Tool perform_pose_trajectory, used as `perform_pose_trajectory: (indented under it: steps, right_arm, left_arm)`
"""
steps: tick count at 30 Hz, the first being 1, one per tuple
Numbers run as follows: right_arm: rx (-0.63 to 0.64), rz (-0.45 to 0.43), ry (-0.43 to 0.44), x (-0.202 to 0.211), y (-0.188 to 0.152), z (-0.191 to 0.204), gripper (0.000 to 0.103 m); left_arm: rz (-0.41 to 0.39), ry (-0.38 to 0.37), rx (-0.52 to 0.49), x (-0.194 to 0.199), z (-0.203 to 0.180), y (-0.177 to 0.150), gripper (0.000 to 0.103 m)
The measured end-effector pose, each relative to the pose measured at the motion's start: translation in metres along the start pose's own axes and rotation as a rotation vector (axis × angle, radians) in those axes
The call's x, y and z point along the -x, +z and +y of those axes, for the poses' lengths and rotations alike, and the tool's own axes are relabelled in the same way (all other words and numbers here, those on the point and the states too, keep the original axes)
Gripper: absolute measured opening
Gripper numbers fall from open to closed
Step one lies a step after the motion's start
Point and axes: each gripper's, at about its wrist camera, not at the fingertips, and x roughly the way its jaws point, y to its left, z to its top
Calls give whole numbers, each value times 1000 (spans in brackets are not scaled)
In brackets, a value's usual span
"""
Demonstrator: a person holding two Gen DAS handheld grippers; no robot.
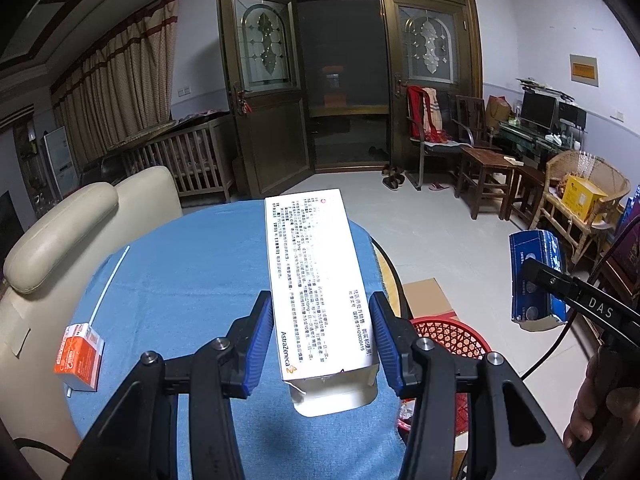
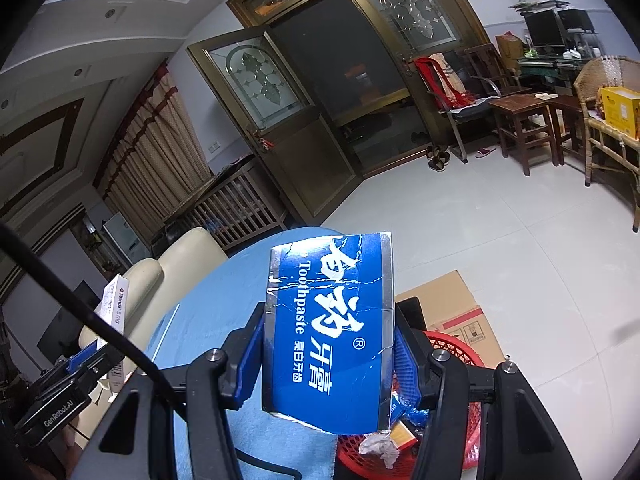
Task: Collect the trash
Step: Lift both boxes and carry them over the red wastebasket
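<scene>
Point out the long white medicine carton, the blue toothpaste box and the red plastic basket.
Long white medicine carton (image 1: 316,280), left wrist view, printed face.
Blue toothpaste box (image 2: 332,332), right wrist view, front panel.
Red plastic basket (image 1: 452,336), left wrist view, mesh rim.

Black gripper (image 1: 324,340), blue-padded jaws, silver screws.

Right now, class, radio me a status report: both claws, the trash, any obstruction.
Left claw shut on white medicine box. Right claw shut on blue toothpaste box, above red basket. Orange carton left on table. No obstruction seen.
</scene>
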Motion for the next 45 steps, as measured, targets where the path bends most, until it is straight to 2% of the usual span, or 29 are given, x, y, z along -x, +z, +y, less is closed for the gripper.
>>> perform_pose_trajectory:
  steps: [19, 45]
  right_arm:
    - [-39, 39, -14, -1, 2, -5, 59]
    - [-59, 88, -22, -14, 3, -13, 59]
  left_arm:
    - [17, 7, -97, -5, -31, -7, 50]
    - [43, 13, -144, -16, -37, -5, 50]
